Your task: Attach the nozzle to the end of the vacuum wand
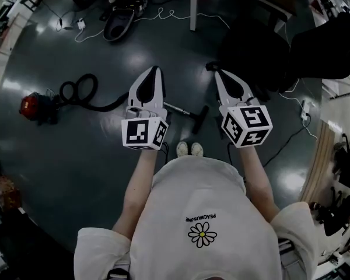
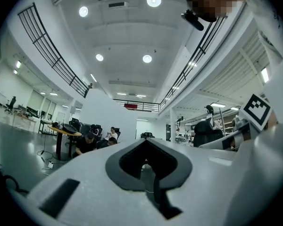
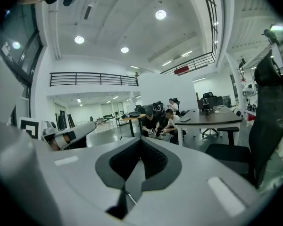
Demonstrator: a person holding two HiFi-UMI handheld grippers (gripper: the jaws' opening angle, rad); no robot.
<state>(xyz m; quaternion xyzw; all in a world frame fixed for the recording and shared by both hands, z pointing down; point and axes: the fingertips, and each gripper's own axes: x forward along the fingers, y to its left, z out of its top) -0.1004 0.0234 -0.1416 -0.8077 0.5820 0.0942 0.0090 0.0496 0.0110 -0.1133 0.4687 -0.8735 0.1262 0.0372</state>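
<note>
Both grippers are held up at chest height, level and side by side, far above the floor. My left gripper (image 1: 156, 69) (image 2: 146, 142) is shut with nothing between its jaws. My right gripper (image 1: 212, 67) (image 3: 140, 140) is shut and empty too. Far below, on the dark floor, lies a red vacuum canister (image 1: 32, 107) with a black coiled hose (image 1: 80, 92). The thin wand (image 1: 178, 108) shows between the two grippers, and a black nozzle (image 1: 200, 120) lies across its right end by the person's shoes. Whether wand and nozzle are joined I cannot tell.
A black office chair (image 1: 261, 50) stands at the right next to a white table leg (image 1: 193, 6). A dark bag (image 1: 119, 25) and white cables (image 1: 163, 14) lie at the back. A black cable and a power strip (image 1: 305, 111) lie at the right. People sit at desks (image 3: 158, 122) across the hall.
</note>
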